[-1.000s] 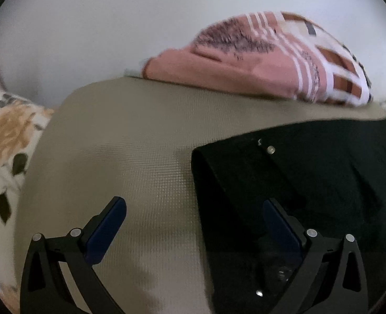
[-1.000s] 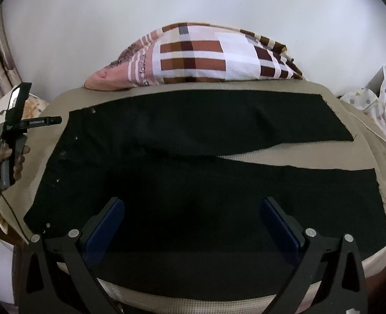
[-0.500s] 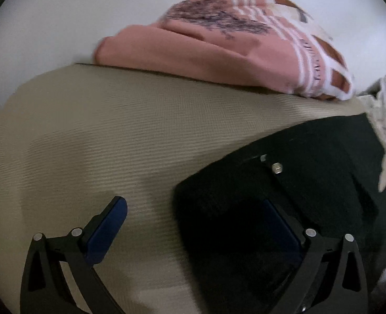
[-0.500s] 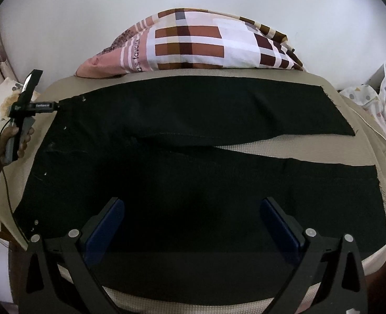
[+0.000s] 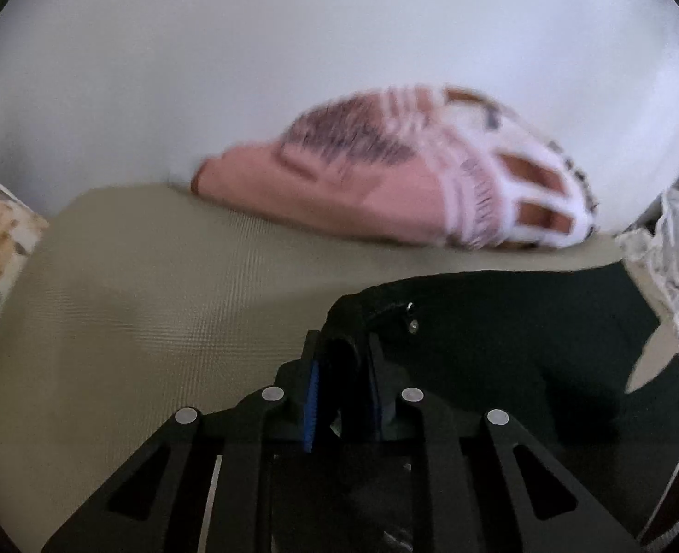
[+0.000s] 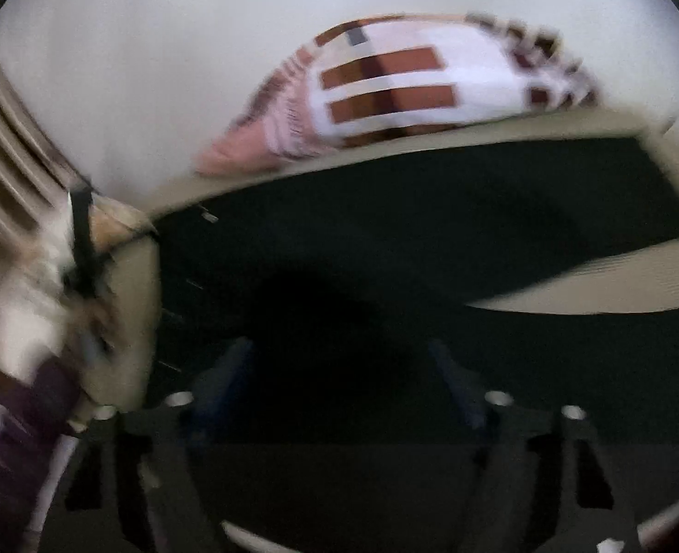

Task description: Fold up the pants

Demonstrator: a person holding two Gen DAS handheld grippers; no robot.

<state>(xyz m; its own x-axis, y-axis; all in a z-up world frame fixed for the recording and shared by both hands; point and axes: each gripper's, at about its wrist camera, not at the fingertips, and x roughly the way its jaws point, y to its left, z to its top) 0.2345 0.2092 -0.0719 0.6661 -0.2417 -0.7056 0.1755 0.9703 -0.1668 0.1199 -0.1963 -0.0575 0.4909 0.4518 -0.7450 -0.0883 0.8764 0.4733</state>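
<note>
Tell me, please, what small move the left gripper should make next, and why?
Probably lift slightly and start carrying the waistband corner across. The left gripper is shut on the black pants at that corner, while the right gripper is open above the fabric, which lies spread on the beige cushion.

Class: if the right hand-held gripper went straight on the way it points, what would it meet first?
Probably the black pants, spread directly ahead of the open right hand-held gripper; blur leaves depth uncertain.

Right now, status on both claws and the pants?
Left claw shut on pants waistband corner. Right claw open over pants, blurred. Pink checked pillow beyond, not in the way.
</note>
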